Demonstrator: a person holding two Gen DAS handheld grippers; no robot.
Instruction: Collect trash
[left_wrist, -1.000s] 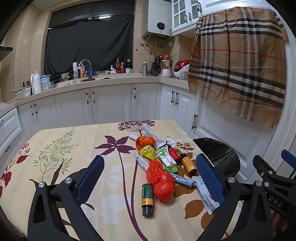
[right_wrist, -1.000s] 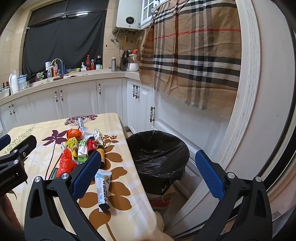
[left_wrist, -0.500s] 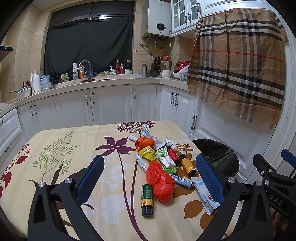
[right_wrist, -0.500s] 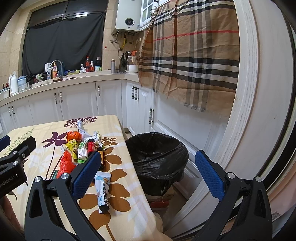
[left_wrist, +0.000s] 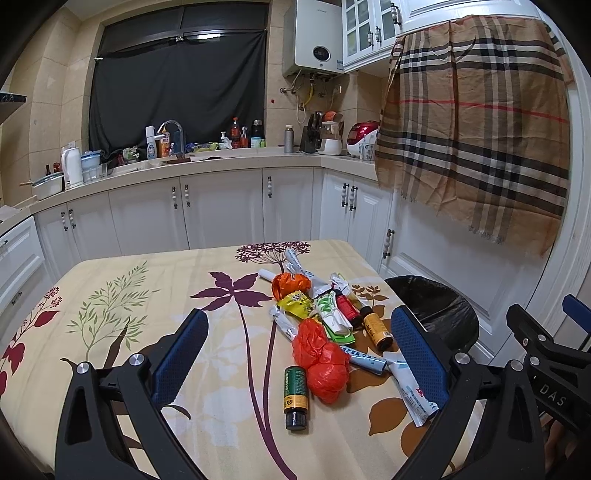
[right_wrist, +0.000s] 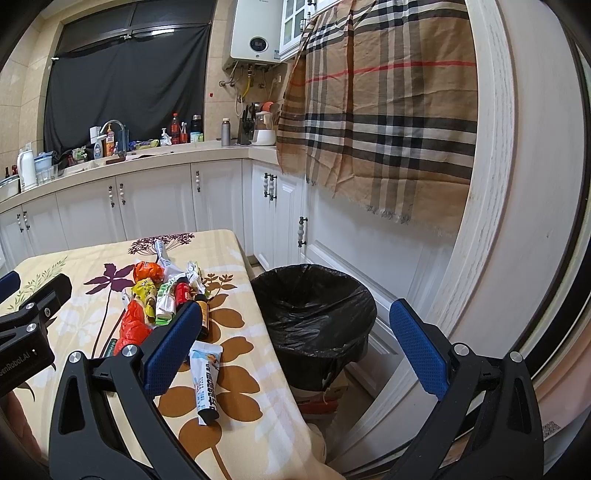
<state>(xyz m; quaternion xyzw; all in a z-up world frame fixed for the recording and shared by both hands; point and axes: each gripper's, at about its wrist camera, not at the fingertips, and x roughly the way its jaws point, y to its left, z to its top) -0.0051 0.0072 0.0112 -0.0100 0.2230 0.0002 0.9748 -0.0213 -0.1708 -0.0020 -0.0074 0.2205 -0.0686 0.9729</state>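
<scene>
A heap of trash lies on the flowered tablecloth (left_wrist: 110, 325): a crumpled red plastic bag (left_wrist: 320, 357), a green bottle (left_wrist: 295, 392), an orange wrapper (left_wrist: 291, 285), a yellow wrapper (left_wrist: 297, 303), a brown bottle (left_wrist: 376, 328) and a white-blue tube (right_wrist: 206, 380). My left gripper (left_wrist: 300, 352) hangs open above the near part of the heap, holding nothing. My right gripper (right_wrist: 295, 345) stands open over the gap between the table edge and the black-lined bin (right_wrist: 314, 306), also empty.
The bin (left_wrist: 432, 310) stands on the floor right of the table, against white cabinet doors. A plaid cloth (right_wrist: 380, 122) hangs above it. A cluttered counter (left_wrist: 184, 162) with sink and bottles runs along the back wall.
Both views have drifted only slightly; the trash heap sits a touch higher in the left wrist view. Both grippers stay open and empty.
</scene>
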